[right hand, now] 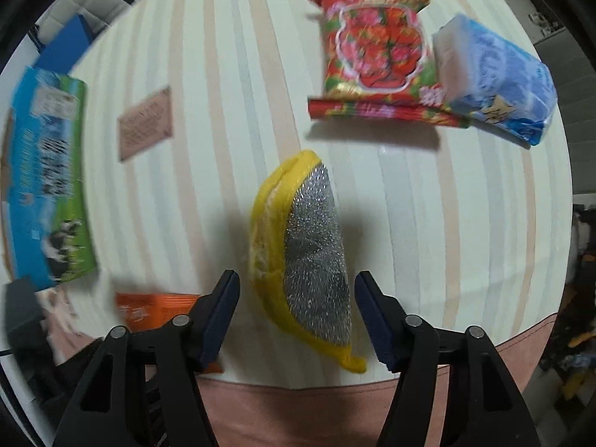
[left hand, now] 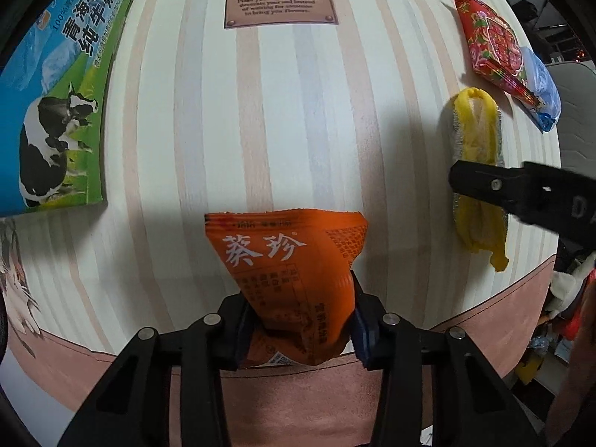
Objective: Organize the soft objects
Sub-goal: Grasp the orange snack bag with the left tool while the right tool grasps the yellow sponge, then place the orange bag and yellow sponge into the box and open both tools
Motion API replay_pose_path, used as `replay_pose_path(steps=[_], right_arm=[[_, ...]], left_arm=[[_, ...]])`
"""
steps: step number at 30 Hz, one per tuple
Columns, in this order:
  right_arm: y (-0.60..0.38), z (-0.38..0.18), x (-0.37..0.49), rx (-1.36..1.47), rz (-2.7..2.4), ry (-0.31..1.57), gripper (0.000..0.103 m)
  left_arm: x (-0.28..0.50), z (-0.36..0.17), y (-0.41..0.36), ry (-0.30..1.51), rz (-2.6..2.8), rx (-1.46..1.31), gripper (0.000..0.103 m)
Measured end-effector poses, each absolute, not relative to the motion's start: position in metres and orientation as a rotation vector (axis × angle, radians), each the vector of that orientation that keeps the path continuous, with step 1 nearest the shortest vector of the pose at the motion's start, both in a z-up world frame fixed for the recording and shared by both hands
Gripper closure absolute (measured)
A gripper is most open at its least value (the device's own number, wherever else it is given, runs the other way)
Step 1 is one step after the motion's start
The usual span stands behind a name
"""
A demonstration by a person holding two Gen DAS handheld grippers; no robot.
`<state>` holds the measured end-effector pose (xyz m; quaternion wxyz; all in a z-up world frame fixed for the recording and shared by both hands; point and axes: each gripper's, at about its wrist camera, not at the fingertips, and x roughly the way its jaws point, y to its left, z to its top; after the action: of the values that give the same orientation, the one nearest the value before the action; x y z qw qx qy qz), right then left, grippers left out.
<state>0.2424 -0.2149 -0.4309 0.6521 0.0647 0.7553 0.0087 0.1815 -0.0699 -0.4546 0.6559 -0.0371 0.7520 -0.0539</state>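
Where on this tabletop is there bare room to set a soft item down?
Widest free patch: the striped middle between the milk carton, the GREEN LIFE plaque and the orange packet. Crowded: the side where yellow scrubber, red floral packet and blue tissue pack cluster.

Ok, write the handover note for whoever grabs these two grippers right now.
Left gripper: shut on the orange snack packet, near the table's front edge.
Right gripper: open, pads either side of the yellow-and-silver scrubber, not pressing it.
Red floral packet and blue tissue pack lie touching at the far right of the striped tablecloth. Milk carton box lies at the left.
Done: orange packet gripped. Left: close on the scrubber, then group everything; nothing looks sorted yet.
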Motion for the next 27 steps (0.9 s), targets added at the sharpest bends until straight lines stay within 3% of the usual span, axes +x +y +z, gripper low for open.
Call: replay_pose_path(steps=[5, 12, 19, 24, 27], right_arm=[[-0.199, -0.413, 0.235, 0.132, 0.032, 1.681, 0.056], [-0.166, -0.329, 0.233, 0.193, 0.139, 1.549, 0.057], [-0.071, -0.235, 0.232, 0.237, 0.339, 1.424, 0.057], [0.012, -0.227, 0.245, 0.248, 0.444, 1.429, 0.057], [0.062, -0.243, 0.258, 0.235, 0.460, 1.444, 0.057]], left_arm=[[0.176, -0.430, -0.055, 1.695, -0.131, -0.095, 0.066], [0.156, -0.342, -0.011, 1.555, -0.196, -0.121, 0.066], [0.172, -0.242, 0.107, 1.392, -0.129, -0.190, 0.066], [0.219, -0.219, 0.200, 1.353, 0.008, -0.141, 0.066], [0.258, -0.240, 0.254, 1.394, 0.083, -0.101, 0.066]])
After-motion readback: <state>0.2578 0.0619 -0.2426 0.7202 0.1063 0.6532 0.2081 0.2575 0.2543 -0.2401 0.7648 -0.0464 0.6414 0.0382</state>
